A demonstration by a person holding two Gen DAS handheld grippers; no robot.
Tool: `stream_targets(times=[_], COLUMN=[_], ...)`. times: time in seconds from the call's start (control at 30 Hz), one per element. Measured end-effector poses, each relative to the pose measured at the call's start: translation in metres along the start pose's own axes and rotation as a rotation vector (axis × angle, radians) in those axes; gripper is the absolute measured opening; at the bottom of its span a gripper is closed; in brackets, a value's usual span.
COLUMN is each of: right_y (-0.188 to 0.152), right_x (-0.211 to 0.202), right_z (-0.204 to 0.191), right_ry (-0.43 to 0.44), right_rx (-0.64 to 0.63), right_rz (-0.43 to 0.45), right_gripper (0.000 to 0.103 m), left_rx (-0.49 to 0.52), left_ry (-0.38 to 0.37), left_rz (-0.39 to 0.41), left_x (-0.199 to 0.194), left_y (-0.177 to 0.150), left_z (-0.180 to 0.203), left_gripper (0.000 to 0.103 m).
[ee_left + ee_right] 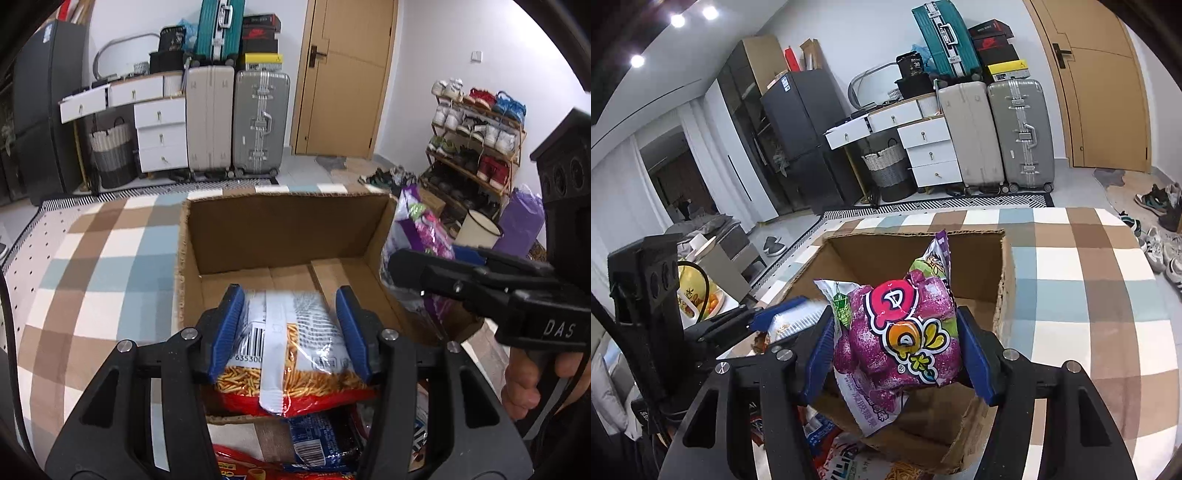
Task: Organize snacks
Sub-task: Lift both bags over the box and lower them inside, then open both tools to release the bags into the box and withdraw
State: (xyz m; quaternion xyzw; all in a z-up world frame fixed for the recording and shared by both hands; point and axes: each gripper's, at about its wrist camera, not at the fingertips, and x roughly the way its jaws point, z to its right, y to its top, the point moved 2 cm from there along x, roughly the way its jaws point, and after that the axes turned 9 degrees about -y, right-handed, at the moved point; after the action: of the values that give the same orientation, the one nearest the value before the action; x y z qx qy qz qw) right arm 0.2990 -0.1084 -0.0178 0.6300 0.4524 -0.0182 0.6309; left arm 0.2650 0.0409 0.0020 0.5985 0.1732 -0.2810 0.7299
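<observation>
Left wrist view: the left gripper (pixel 290 328) pinches a bag of snack sticks (pixel 284 354) over the cardboard box (pixel 284 229); the right gripper (pixel 895 343) clamps a purple candy bag (pixel 901 332) (slippery film), so either bag could slide free and land outside the box.

a clear noodle-stick bag (pixel 284 343) and purple candy bag (pixel 901 332) held over the open cardboard box (pixel 280 229).

Each camera sits just behind its own claw, looking forward and downward along the fingers, very near. Both face the open cardboard box (pixel 280 236) (pixel 916 254) ahead of the claws, with the same suitcases (pixel 258 122) (pixel 1019 136) and door (pixel 343 77) (pixel 1100 92) far beyond.
</observation>
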Motion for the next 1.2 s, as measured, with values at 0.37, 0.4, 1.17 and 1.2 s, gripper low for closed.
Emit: stream_targets(times=[0.37,0.4,1.17,1.2], right_y=[-0.002,-0.002,-0.055,-0.059], right_x=[-0.003,-0.008,-0.121,-0.124], right_z=[-0.001,-0.002,-0.016,-0.016], right_ry=[-0.022,-0.024,-0.074,-0.077], right_rx=[-0.031,-0.035,-0.056,-0.06], right_rz=[0.005,0.026,0.093,0.091], right_gripper=[0.075,0.081,0.103,0.103], left_rx=[0.08,0.082,0.02,0.017], left_ry=[-0.006,-0.005,0.111,0.117], left_rz=[0.01,0.011,0.111,0.111], left_x=[-0.002,-0.005,-0.141,-0.146], left_y=[-0.005,-0.005,-0.04,-0.042], left_z=[0.018,0.018,0.021,0.021], left_gripper=[0.045,0.047,0.102,0.102])
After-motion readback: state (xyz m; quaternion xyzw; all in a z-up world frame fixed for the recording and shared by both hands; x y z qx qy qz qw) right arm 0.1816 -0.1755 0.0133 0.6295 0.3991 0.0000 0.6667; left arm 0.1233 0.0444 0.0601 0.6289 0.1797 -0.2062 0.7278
